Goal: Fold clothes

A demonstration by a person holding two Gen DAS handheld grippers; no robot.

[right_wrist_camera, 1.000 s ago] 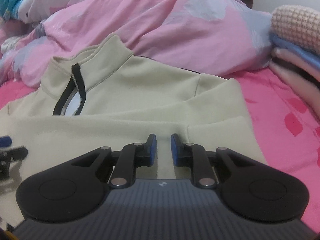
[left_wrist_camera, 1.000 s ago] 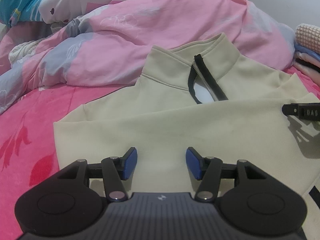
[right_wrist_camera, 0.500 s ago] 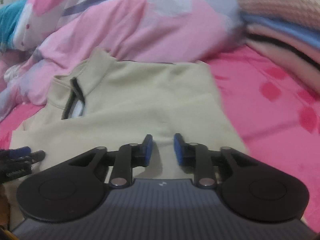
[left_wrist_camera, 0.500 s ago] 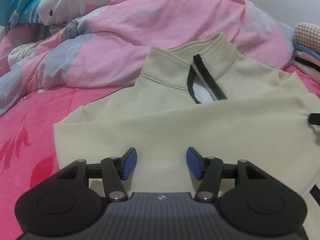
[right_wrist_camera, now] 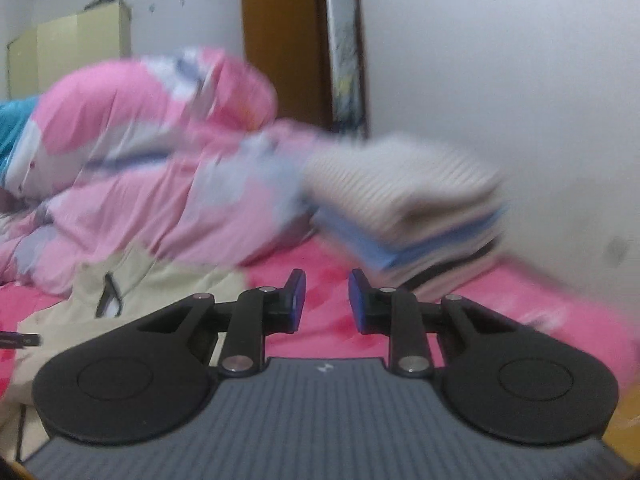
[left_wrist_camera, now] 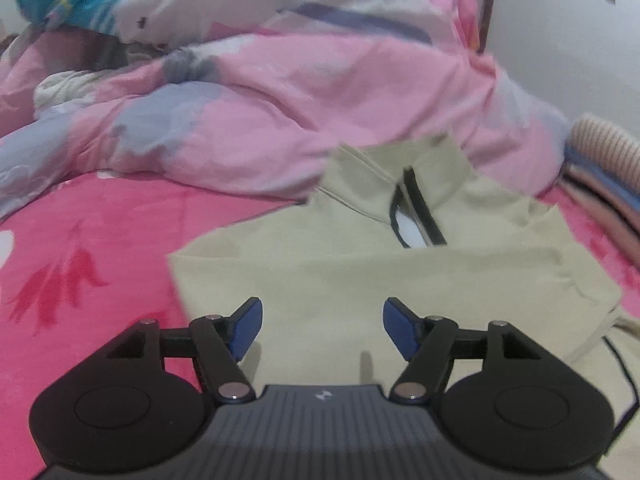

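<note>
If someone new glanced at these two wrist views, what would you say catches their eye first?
Probably the beige zip-neck top, folded on the hot-pink sheet at the middle of the left wrist view. Behind it a pink quilt is heaped. In the right wrist view, a blurred stack of folded clothes sits right of the quilt.

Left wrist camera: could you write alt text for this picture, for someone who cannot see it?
A beige pullover with a black-trimmed zip collar lies partly folded on a pink bedsheet. The left gripper hangs over its near edge, jaws open and empty; they have just been opening. A rumpled pink duvet is heaped behind, and a stack of folded clothes sits at the right edge.
</note>
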